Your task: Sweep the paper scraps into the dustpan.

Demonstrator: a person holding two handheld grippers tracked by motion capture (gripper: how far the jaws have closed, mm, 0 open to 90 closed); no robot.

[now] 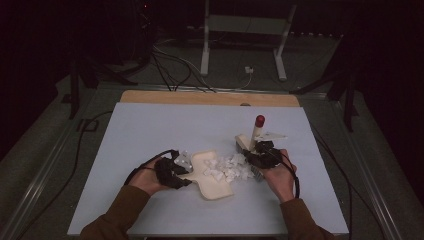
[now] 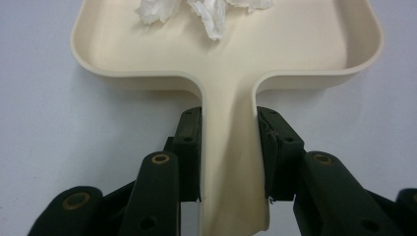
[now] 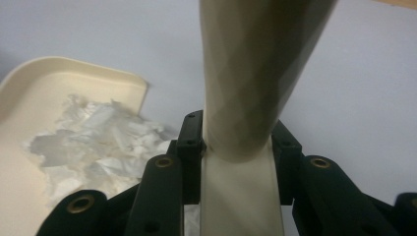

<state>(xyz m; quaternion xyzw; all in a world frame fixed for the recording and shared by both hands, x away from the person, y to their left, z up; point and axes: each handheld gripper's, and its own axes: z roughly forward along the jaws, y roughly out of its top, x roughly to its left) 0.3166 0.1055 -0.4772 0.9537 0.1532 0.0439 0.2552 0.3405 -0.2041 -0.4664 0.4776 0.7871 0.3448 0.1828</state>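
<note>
- Dustpan [image 1: 212, 176] is lying flat on the counter [image 1: 150, 130], cream, mouth facing the paper pile.
- Left tool [image 2: 228, 152] is gripping the dustpan handle [image 2: 231, 162], jaws pressing both sides of it.
- Paper scraps [image 1: 227, 167] are sitting partly inside the pan, partly on the counter just beside its open edge; a few white bits are showing in the pan in the left gripper view.
- Right tool [image 3: 236, 147] is clamping the brush [image 1: 252, 140] by its cream handle, jaws closed against it.
- Brush is standing tilted, red tip [image 1: 260, 120] up, head touching the right side of the pile.
</note>
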